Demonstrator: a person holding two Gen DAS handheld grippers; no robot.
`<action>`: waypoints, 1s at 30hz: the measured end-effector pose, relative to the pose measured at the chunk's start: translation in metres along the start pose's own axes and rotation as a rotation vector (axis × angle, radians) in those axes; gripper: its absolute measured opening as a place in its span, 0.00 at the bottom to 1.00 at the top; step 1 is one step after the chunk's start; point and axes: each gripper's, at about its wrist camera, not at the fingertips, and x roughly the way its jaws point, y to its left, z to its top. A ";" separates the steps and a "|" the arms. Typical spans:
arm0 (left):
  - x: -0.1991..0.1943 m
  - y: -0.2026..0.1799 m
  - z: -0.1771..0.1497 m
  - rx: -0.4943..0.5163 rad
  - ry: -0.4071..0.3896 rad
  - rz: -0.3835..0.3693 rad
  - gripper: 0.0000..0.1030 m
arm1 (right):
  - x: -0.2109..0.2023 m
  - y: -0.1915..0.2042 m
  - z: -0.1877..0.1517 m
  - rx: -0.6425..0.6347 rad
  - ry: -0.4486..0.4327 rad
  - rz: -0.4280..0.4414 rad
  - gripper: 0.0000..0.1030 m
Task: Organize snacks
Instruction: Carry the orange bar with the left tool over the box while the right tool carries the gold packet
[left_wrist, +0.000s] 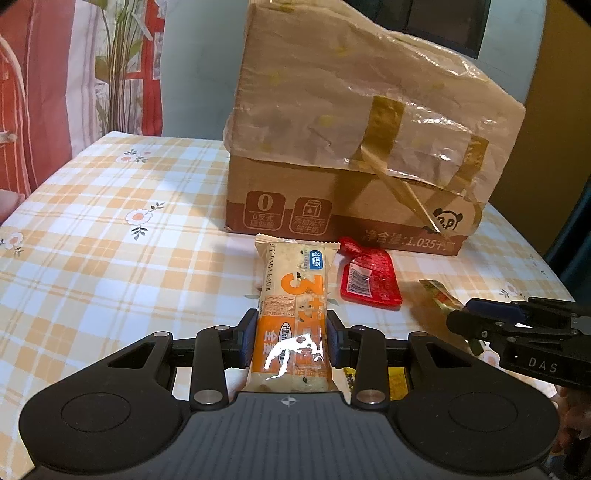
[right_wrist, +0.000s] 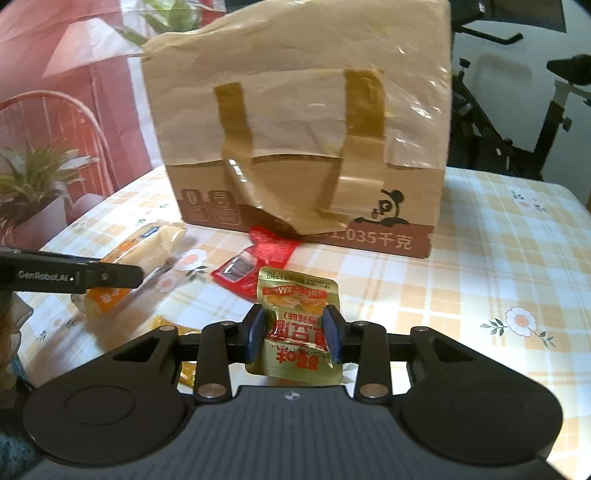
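Left wrist view: your orange-and-white checked, flower-printed tablecloth (left_wrist: 110, 236) carries a taped brown cardboard box (left_wrist: 354, 147). Your left gripper (left_wrist: 291, 338) is clamped on a long orange-and-cream cracker packet (left_wrist: 291, 314), its long axis pointing straight ahead toward the box. A glossy red sachet (left_wrist: 369, 277) lies flat just right of it.

Right wrist view: your right gripper (right_wrist: 294, 334) pinches a crinkled gold foil pouch (right_wrist: 299, 317) with red print, upright, its print upside down, in front of the box (right_wrist: 303, 122).
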 end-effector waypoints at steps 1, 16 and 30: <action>-0.002 0.000 0.000 -0.001 -0.004 0.001 0.38 | -0.001 0.001 0.000 0.002 -0.003 0.003 0.36; -0.042 -0.002 0.013 0.021 -0.136 0.033 0.38 | -0.038 0.031 0.019 -0.087 -0.147 0.064 0.36; -0.086 -0.027 0.098 0.095 -0.386 -0.005 0.38 | -0.077 0.044 0.093 -0.200 -0.413 0.058 0.36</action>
